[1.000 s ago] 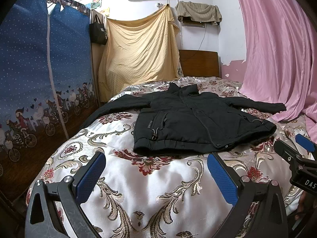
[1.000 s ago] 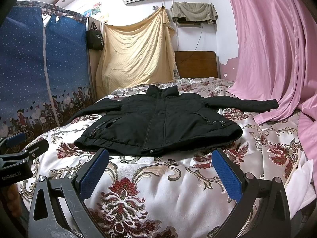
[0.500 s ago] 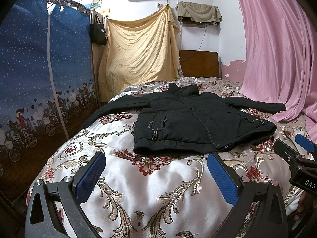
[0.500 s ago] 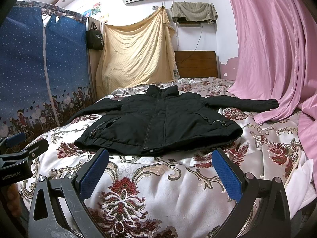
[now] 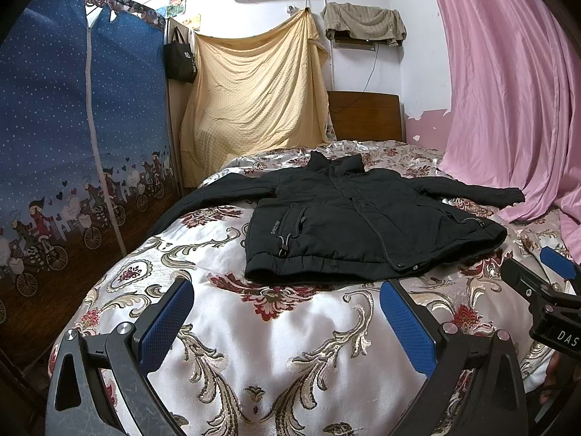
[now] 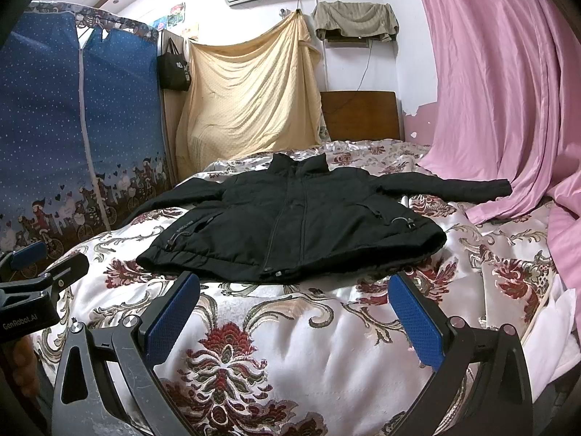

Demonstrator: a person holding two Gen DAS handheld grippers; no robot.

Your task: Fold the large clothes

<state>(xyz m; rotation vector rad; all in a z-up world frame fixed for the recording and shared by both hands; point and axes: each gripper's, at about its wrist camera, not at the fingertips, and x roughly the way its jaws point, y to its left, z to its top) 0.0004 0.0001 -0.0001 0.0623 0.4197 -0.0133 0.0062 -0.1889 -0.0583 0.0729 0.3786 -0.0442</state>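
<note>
With my left gripper (image 5: 283, 323) and right gripper (image 6: 294, 312) both spread and empty, I'd judge the jacket (image 5: 363, 229), flat mid-frame on the bed (image 5: 254, 345), soft and bulky, best pinched at a sleeve cuff.

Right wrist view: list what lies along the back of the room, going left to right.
Blue dotted fabric wardrobe → black tote bag hanging → draped yellow cloth → brown wooden headboard → pink satin curtain.
</note>
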